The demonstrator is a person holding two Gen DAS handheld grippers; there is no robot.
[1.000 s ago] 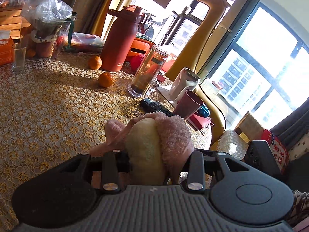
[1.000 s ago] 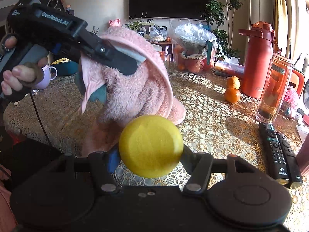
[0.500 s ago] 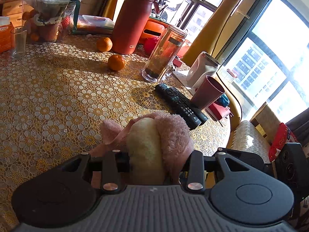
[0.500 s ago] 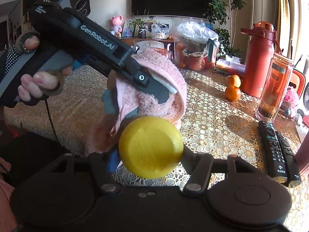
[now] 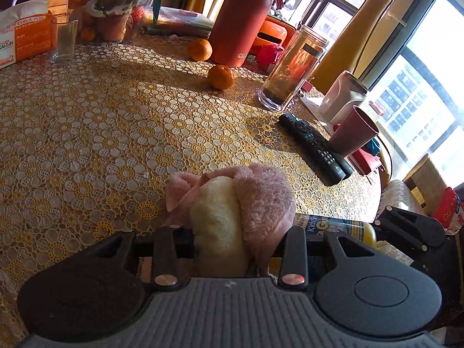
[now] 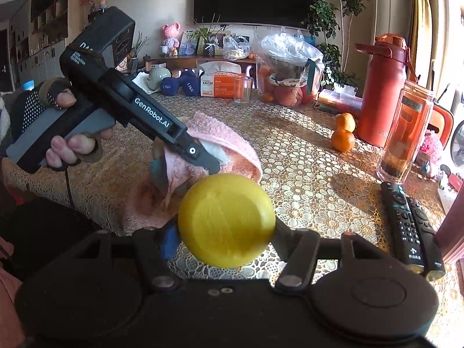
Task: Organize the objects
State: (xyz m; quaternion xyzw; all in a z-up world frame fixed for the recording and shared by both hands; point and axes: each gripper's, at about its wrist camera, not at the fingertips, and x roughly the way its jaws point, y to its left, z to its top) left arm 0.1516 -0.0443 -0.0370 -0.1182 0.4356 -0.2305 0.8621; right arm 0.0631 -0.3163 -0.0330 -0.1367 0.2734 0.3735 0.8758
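bottle label only left-view

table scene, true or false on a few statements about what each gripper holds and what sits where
1. The left gripper is shut on a fluffy pink slipper. True.
2. The right gripper is empty. False: it is shut on a yellow-capped bottle.
3. Two black remote controls lie side by side on the lace tablecloth. True.
4. The two oranges sit in a bowl. False: they sit on the tablecloth beside the tall red flask.
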